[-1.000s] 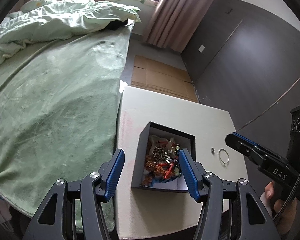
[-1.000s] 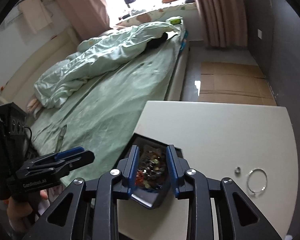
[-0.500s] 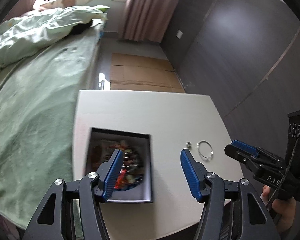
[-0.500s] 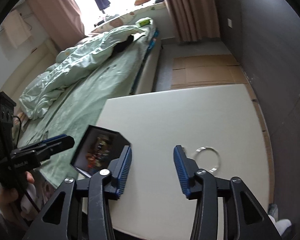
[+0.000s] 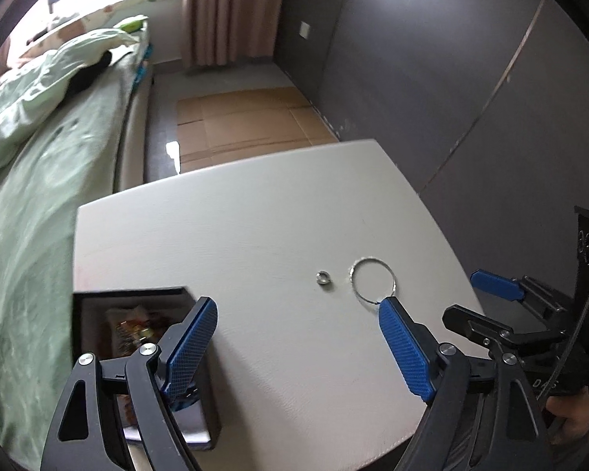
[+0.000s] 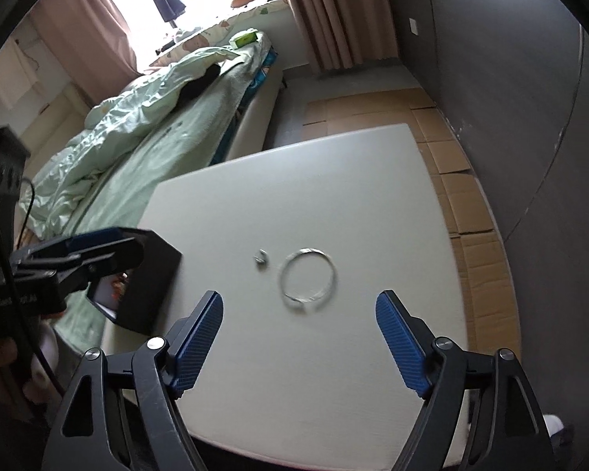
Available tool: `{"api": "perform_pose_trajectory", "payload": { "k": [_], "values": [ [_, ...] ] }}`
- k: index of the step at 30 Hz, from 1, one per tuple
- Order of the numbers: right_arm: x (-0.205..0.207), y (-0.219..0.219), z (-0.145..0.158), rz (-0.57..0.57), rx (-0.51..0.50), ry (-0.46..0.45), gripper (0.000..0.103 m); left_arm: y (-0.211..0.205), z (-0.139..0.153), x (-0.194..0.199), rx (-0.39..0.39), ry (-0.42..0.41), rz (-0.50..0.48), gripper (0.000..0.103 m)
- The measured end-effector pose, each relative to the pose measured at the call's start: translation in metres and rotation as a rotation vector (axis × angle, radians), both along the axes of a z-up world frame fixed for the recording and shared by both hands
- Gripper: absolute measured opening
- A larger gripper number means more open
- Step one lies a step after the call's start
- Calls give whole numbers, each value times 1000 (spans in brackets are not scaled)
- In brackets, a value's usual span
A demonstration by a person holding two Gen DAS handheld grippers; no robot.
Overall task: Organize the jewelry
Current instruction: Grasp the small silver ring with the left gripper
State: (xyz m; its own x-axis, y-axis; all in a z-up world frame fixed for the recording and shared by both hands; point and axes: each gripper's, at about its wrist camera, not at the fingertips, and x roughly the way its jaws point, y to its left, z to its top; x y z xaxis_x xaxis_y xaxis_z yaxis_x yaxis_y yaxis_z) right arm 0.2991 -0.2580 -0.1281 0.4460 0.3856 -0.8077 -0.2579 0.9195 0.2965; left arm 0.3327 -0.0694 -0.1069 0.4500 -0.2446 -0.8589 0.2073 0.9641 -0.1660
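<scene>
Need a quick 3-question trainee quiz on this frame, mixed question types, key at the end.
1. True or false: the thin silver bangle lies inside the black jewelry box.
2. Which sits nearer the box: (A) the small silver ring or (B) the bangle?
3. Fill in: both the left gripper and the right gripper are ____ and hold nothing.

Key:
1. False. It lies on the white tabletop, apart from the box.
2. A. The ring lies between box and bangle.
3. Open.
</scene>
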Motion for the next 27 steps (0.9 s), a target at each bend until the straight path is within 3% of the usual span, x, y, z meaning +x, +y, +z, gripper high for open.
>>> {"api": "perform_pose_trajectory", "payload": {
  "k": [9, 14, 19, 23, 27],
  "values": [
    [1, -22, -28, 17, -45, 14, 80, -21, -24, 19, 21, 16, -37, 82],
    [1, -33, -36, 10, -42, 16, 80, -30, -42, 32, 42, 47, -47, 60],
    [3, -41, -44, -4, -29, 21, 80, -42, -56, 34, 82, 25, -81, 51],
    [3, -42, -45, -3, -26, 18, 80, -47, -67, 33, 111, 23, -105, 37],
    [3, -43, -47, -4, -19, 17, 80, -47, -75, 37, 115, 36, -108, 36]
  ]
}}
